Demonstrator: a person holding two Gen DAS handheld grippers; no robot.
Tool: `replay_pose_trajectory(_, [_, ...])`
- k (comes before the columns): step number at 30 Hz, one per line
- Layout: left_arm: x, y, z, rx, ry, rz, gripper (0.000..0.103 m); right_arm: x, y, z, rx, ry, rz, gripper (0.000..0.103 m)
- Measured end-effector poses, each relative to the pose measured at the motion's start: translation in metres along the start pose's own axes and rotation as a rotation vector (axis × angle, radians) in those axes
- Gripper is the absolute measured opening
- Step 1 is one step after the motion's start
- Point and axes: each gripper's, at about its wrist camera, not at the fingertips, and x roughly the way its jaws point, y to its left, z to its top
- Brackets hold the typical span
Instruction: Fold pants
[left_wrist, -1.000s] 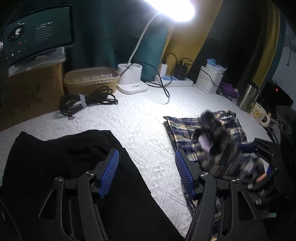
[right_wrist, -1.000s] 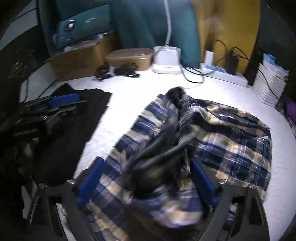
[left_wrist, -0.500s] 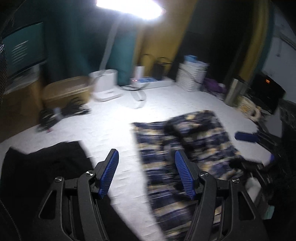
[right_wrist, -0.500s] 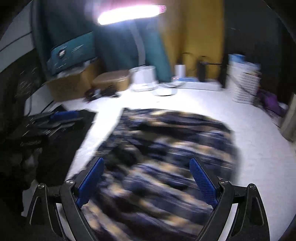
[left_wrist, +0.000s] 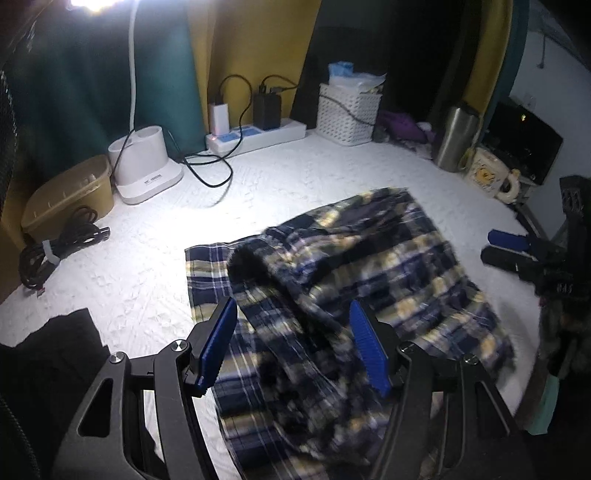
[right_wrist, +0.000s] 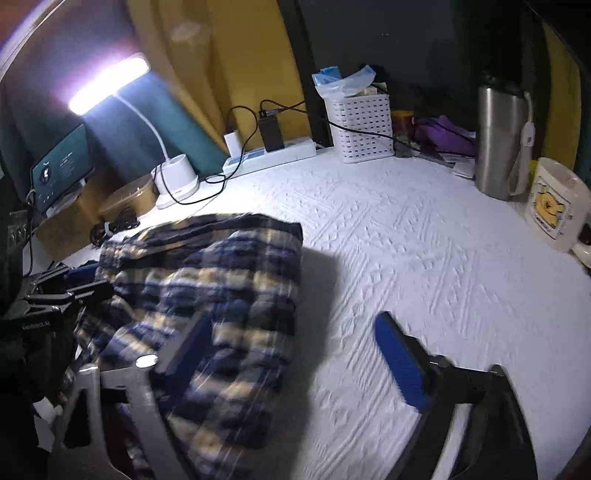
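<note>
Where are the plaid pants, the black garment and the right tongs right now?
plaid pants (left_wrist: 388, 258): left wrist view, on the raised upper layer.
black garment (left_wrist: 48, 354): left wrist view, on its near corner at the left edge.
right tongs (right_wrist: 291, 354): right wrist view, midway between the blue tips.

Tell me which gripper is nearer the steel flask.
Right. The right gripper is over the white cover beside the plaid pants, on the steel flask's side. The left gripper hangs above the pants, farther away.

Dim room, glaring desk lamp (right_wrist: 109, 83), motion-blurred plaid pants (left_wrist: 351, 277), dark fisheye edges
</note>
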Motion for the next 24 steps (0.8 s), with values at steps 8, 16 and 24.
replay_pose_trajectory(8, [0.028,0.015,0.008,0.010,0.027,-0.031,0.036,0.064,-0.009,0.035,-0.001,0.057,0.106,0.034])
replay_pose_trajectory(16, [0.025,0.035,0.018,-0.014,-0.010,-0.004,0.027,0.096,0.012,0.048,-0.050,0.081,0.048,0.032])
replay_pose_trajectory(24, [0.039,0.058,0.011,-0.077,0.028,-0.048,0.040,0.101,0.006,0.049,-0.060,0.065,-0.052,0.032])
